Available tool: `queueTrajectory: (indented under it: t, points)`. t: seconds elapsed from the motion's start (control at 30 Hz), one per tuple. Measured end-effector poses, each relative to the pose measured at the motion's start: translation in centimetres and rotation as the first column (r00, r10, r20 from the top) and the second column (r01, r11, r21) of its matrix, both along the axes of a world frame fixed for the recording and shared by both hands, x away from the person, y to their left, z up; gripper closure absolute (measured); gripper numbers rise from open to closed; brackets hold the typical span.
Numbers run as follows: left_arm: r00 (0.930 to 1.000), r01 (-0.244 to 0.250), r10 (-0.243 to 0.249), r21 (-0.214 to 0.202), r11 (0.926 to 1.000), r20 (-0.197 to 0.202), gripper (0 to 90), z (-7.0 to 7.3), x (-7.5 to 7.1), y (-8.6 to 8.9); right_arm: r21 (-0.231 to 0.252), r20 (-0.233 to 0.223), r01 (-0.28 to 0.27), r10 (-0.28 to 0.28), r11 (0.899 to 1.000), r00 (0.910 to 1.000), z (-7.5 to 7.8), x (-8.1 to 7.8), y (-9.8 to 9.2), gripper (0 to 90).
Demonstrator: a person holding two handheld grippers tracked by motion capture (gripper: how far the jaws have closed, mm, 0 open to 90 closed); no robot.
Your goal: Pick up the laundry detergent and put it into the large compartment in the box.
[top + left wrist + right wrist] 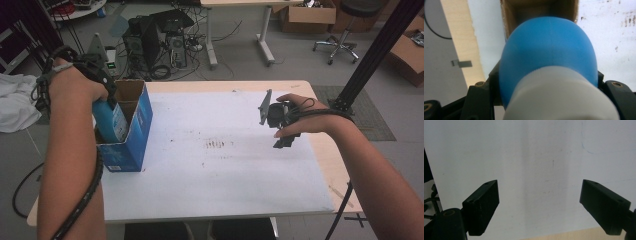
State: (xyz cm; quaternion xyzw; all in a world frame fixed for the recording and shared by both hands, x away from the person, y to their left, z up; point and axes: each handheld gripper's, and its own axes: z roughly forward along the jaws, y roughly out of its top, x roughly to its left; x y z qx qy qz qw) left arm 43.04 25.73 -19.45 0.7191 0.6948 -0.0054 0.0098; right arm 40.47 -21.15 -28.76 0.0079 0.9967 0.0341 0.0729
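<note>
A blue bottle (111,121) with a white cap (561,96) hangs partway inside an open blue cardboard box (136,134) at the table's left edge. My left gripper (106,96) is shut on the bottle's upper part, and the black jaws press on both its sides in the left gripper view. There the bottle (549,50) points bottom first into the box's brown opening (539,10). Over the right side of the white mat (225,165), my right gripper (285,140) is held by a hand. Its jaws stand wide open (539,192) with nothing between them.
The mat covers a wooden table whose bare rim (332,155) shows at the right. A black slanted pole (372,55) rises beside the far right corner. On the floor behind are a computer tower (150,40), cables and an office chair (342,30). White cloth (15,107) lies at the left.
</note>
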Motion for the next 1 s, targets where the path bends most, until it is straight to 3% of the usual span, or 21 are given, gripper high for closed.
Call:
queueTrajectory:
  t: [0.23, 0.6, 1.0]
  points:
    - [0.9999, 0.007, -0.007, 0.001, 1.0000, -0.014, 39.2, -2.0, 0.3, 0.0, -0.004, -0.005, 0.000, 0.000, 1.000, 1.0000, -0.3, 0.1, 0.1, 16.1]
    - [0.9985, 0.025, -0.026, -0.011, 0.9996, -0.048, 39.2, -6.2, 0.7, -0.3, -0.005, -0.009, 0.000, 0.000, 1.000, 1.0000, -0.6, 0.1, 0.2, 16.1]
    - [0.9967, 0.037, -0.039, -0.018, 0.9991, -0.071, 39.2, -9.0, 0.9, -0.3, -0.004, -0.014, -0.001, 0.001, 1.000, 0.9999, -0.9, 0.3, 0.4, 16.1]
